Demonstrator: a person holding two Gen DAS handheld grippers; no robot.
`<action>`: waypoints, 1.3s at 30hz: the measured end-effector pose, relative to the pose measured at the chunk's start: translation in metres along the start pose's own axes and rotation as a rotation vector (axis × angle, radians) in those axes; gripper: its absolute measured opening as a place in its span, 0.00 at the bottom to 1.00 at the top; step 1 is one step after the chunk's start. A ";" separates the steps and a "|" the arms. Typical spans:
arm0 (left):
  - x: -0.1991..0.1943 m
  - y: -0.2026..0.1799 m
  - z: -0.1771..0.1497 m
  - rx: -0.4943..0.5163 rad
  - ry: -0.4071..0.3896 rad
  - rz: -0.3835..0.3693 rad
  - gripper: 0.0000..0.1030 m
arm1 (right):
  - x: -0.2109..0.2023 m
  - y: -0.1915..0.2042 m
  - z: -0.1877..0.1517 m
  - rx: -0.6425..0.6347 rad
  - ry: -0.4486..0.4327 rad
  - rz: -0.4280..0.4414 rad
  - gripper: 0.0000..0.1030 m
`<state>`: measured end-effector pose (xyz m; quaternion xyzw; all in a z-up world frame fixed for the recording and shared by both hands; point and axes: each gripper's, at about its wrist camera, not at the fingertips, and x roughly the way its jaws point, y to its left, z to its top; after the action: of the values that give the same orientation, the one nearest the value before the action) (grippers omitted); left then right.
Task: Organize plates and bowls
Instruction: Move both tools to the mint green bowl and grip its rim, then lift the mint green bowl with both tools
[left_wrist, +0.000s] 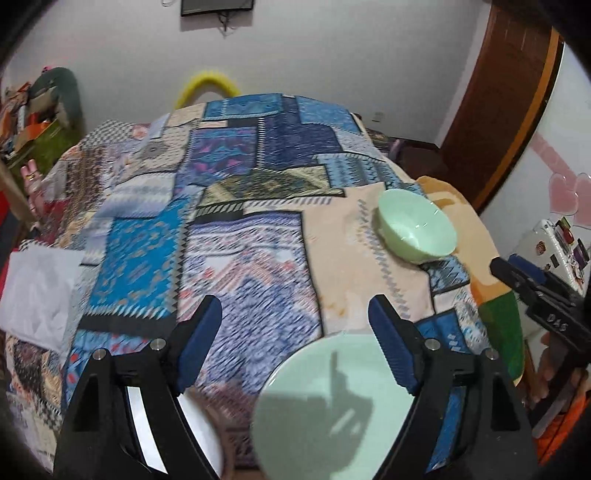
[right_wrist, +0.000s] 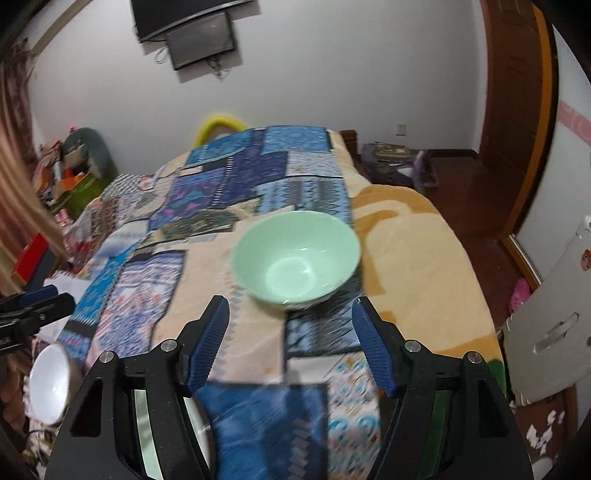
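A pale green bowl (right_wrist: 297, 258) stands upright on the patchwork bedspread (right_wrist: 258, 173), just beyond my open, empty right gripper (right_wrist: 290, 321). It also shows in the left wrist view (left_wrist: 415, 227) at the right. My left gripper (left_wrist: 295, 321) is open and empty above a pale green plate (left_wrist: 332, 410) that lies under its right finger. A white dish (left_wrist: 201, 432) lies partly hidden under its left finger. In the right wrist view a white bowl (right_wrist: 50, 384) sits at the lower left, and the left gripper (right_wrist: 33, 314) shows at the left edge.
The bed fills both views. A white cloth (left_wrist: 37, 291) lies at its left edge. A yellow hoop (left_wrist: 207, 86) stands behind the bed. Clutter and boxes (right_wrist: 70, 173) sit at the far left, a wooden door (right_wrist: 517, 110) and white cabinet (right_wrist: 554, 314) at the right.
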<state>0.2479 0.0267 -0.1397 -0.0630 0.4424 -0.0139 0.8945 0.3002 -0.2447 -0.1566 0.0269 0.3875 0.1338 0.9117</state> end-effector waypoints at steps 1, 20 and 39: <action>0.005 -0.005 0.005 0.006 0.000 -0.004 0.79 | 0.005 -0.004 0.002 0.003 0.004 -0.007 0.64; 0.113 -0.042 0.059 0.057 0.080 -0.060 0.54 | 0.101 -0.041 0.018 0.065 0.131 0.012 0.23; 0.167 -0.067 0.066 0.072 0.177 -0.148 0.38 | 0.094 -0.009 0.006 -0.091 0.192 0.158 0.21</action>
<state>0.4042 -0.0466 -0.2233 -0.0616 0.5128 -0.1012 0.8503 0.3689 -0.2276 -0.2197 0.0033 0.4633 0.2247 0.8572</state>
